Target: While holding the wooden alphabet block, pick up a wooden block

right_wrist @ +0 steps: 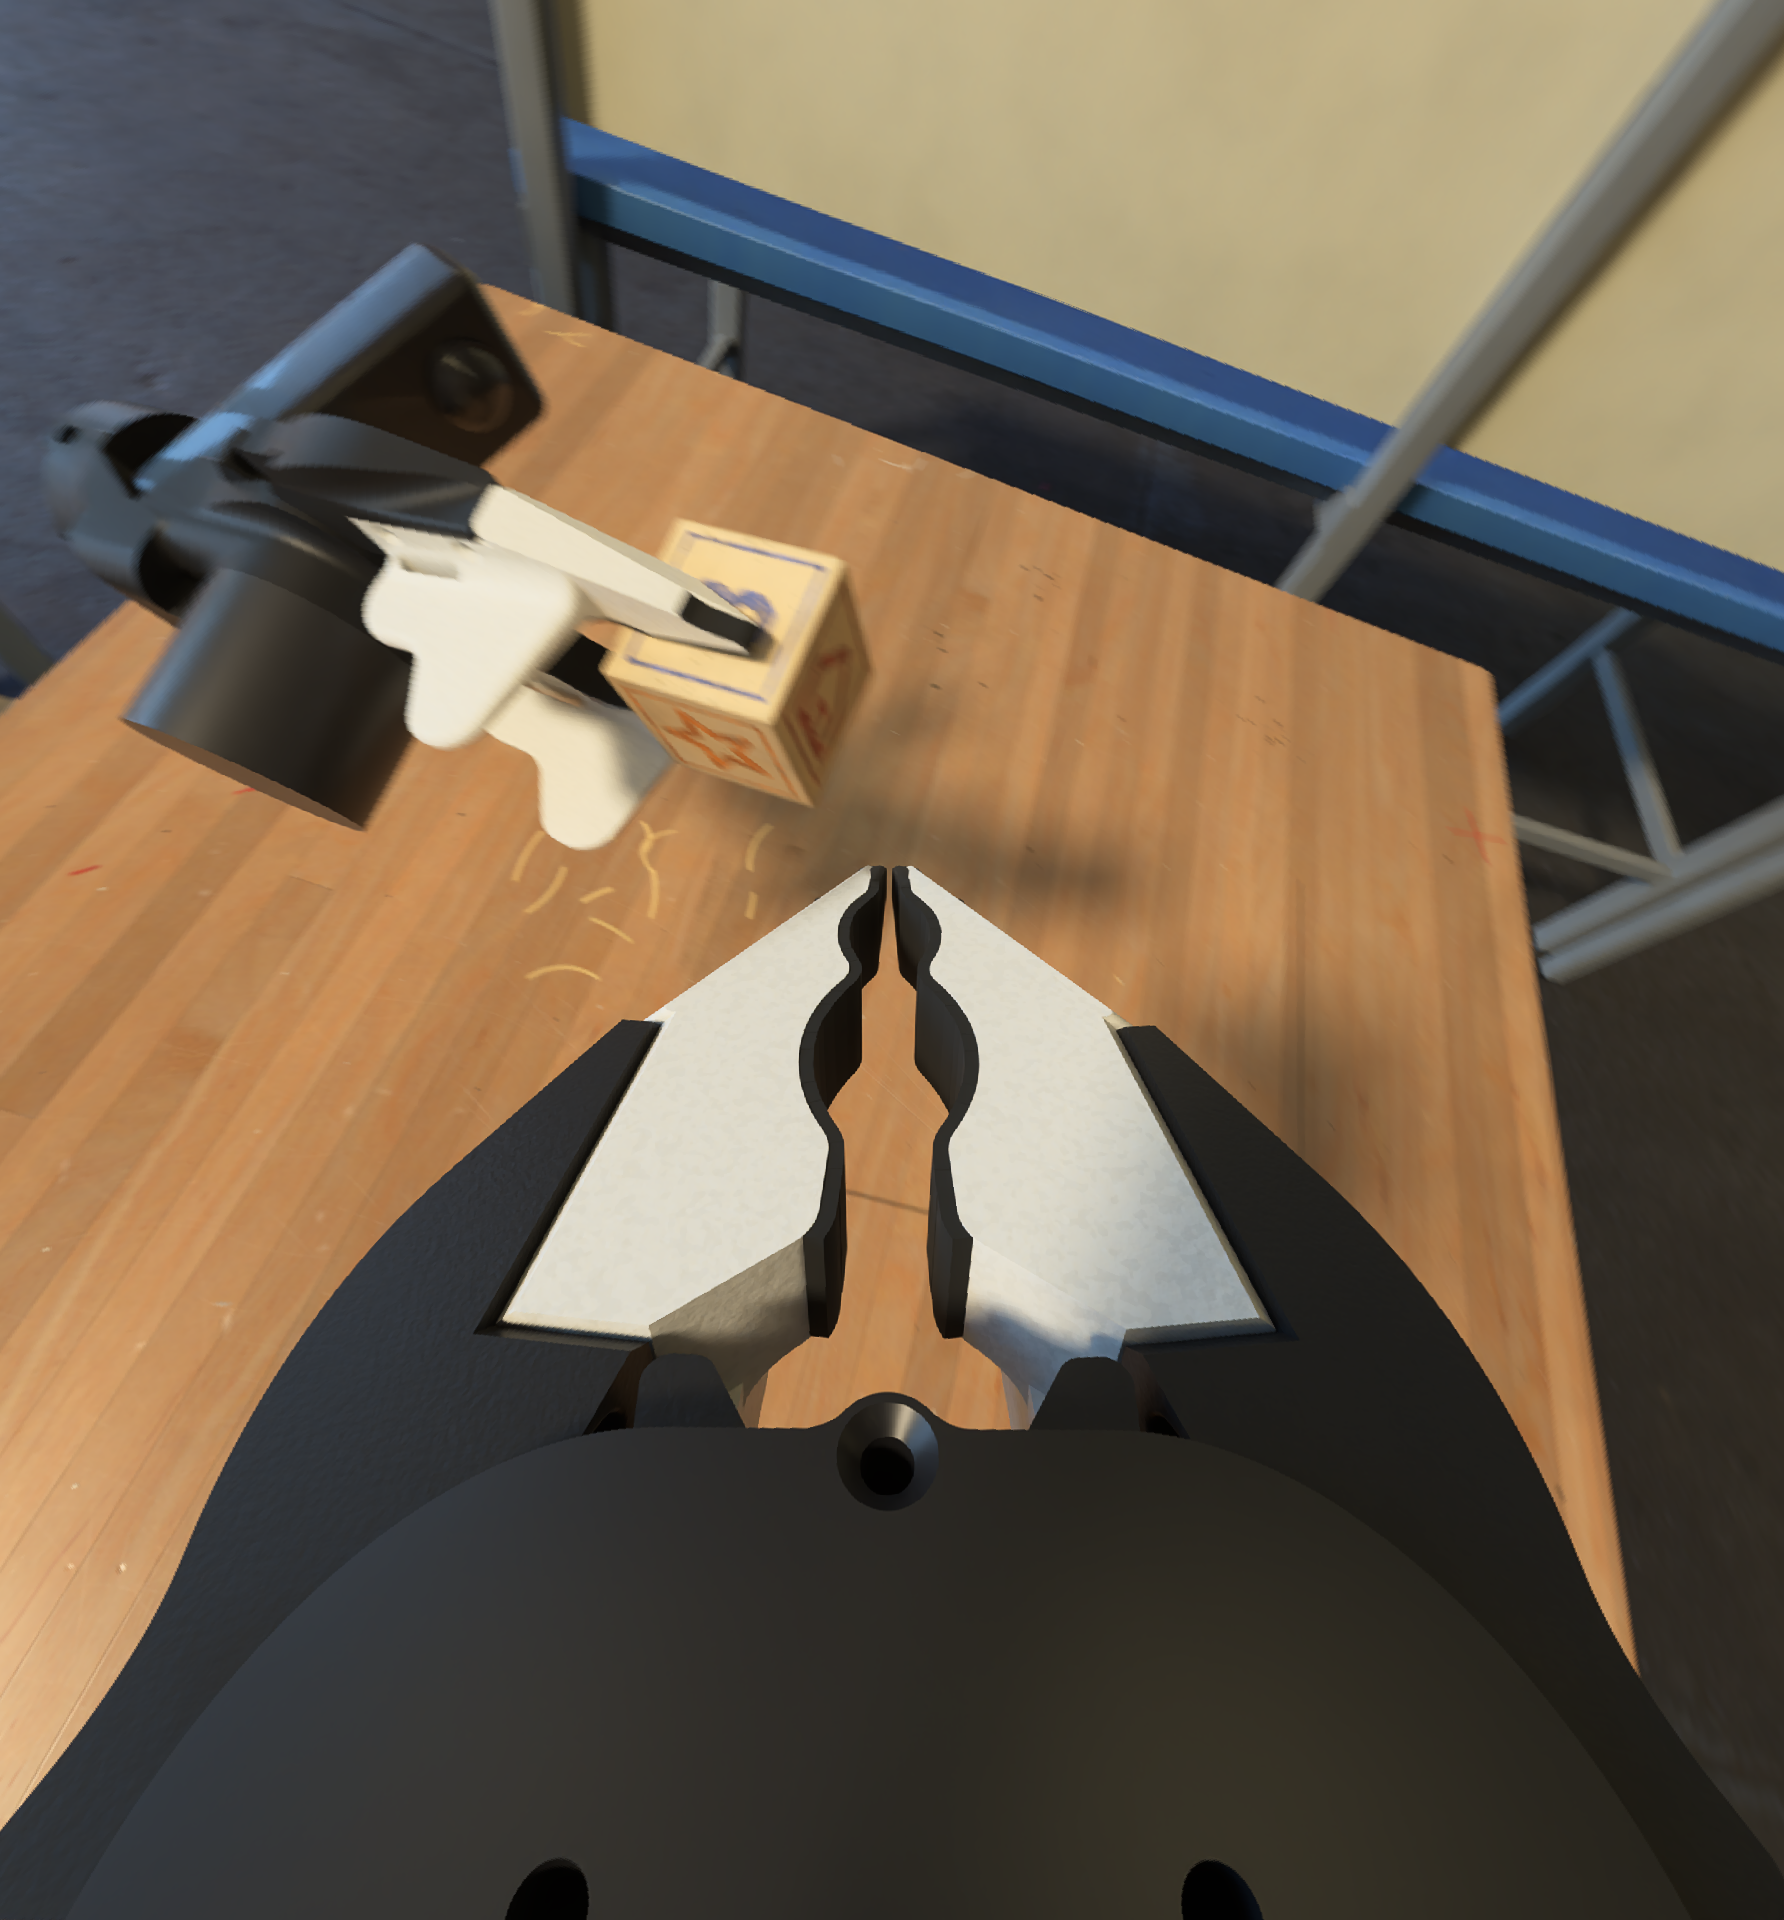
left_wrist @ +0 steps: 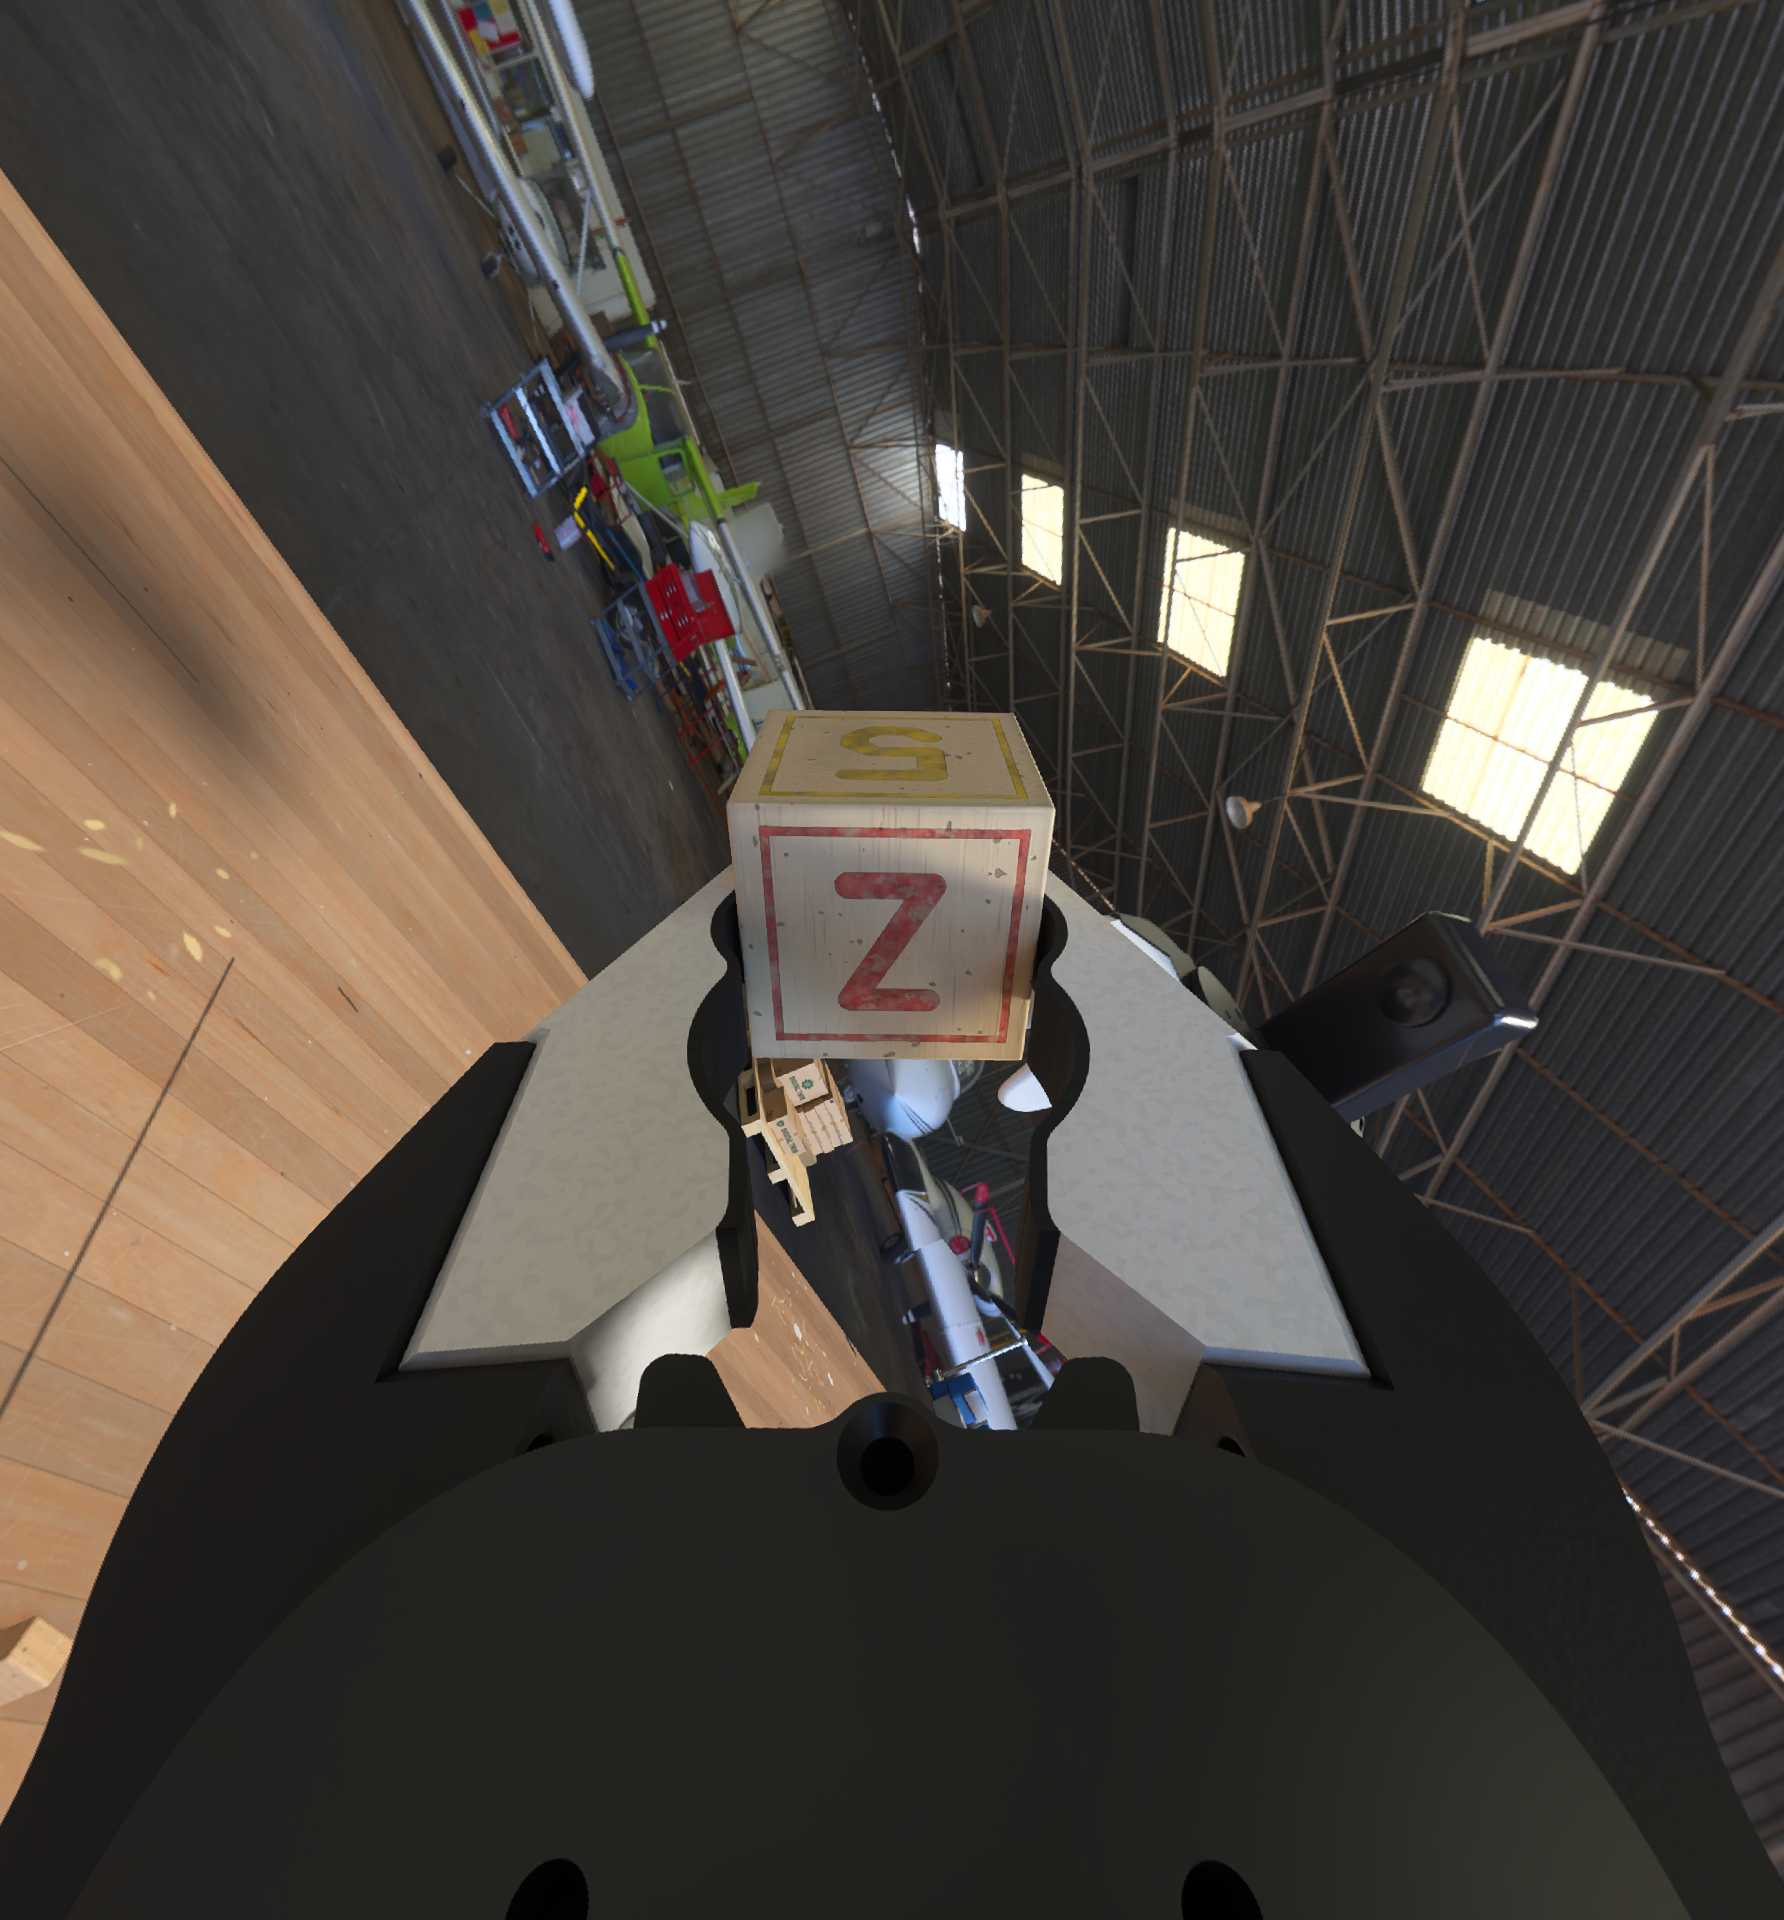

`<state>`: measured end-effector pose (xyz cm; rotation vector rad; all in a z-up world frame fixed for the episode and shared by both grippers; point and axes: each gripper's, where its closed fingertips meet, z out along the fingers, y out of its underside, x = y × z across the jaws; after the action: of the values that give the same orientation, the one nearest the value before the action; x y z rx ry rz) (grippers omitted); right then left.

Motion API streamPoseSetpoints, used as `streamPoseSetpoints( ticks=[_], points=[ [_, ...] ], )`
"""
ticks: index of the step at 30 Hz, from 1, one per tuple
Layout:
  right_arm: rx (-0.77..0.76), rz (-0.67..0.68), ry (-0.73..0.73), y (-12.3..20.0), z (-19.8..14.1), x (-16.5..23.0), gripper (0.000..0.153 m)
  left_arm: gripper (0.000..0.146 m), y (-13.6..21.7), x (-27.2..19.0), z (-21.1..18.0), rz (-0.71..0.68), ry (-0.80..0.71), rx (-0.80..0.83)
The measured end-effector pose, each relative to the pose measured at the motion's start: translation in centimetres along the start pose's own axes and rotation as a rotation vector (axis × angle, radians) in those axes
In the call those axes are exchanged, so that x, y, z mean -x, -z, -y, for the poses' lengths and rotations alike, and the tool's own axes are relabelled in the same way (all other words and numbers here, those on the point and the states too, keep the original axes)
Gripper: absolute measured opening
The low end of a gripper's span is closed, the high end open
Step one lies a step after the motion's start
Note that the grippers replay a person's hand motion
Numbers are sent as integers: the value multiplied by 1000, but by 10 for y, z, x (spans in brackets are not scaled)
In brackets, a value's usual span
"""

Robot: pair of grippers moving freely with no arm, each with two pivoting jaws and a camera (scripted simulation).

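My left gripper (left_wrist: pixel 888 966) is shut on the wooden alphabet block (left_wrist: pixel 888 935), a pale cube with red and yellow printed faces, held up off the table. The same gripper (right_wrist: pixel 701 675) and alphabet block (right_wrist: pixel 753 686) show in the right wrist view, hovering above the table at upper left. A plain wooden block (left_wrist: pixel 0 1662) lies on the table at the lower left edge of the left wrist view. My right gripper (right_wrist: pixel 888 878) is shut and empty, above the table, its tips below and to the right of the held alphabet block.
The wooden table (right_wrist: pixel 1231 831) has its far edge and right edge close ahead in the right wrist view, with a blue rail (right_wrist: pixel 1075 343) and grey metal struts (right_wrist: pixel 1594 208) beyond. The table edge (left_wrist: pixel 348 665) runs diagonally in the left wrist view.
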<state>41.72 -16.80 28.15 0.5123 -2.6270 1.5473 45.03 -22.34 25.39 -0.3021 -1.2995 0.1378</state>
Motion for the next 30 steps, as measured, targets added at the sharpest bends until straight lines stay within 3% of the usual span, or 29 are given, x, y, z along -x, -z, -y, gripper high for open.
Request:
streamPoseSetpoints(
  ticks=[5,8,13,17,21,25,27,30],
  points=[
    [12,-183,-151,59,-46,-38,1,52,0,2,2,2,4,3],
    [-26,-171,-252,79,-81,-26,2,52,-3,3,3,4,6,11],
    [20,-220,-322,65,-173,-4,13,52,-6,5,5,3,12,29],
    [65,-101,-521,39,-222,0,22,52,-4,6,6,4,19,44],
    [15,-115,-414,52,-203,12,26,52,-6,4,4,0,6,51],
    [42,-157,-303,71,-186,65,27,52,-8,5,4,-3,8,54],
    [19,-97,-358,57,-177,104,27,52,-10,5,4,-6,8,61],
    [56,-35,-453,-6,-175,152,32,52,-12,4,3,-11,5,72]
  ],
)
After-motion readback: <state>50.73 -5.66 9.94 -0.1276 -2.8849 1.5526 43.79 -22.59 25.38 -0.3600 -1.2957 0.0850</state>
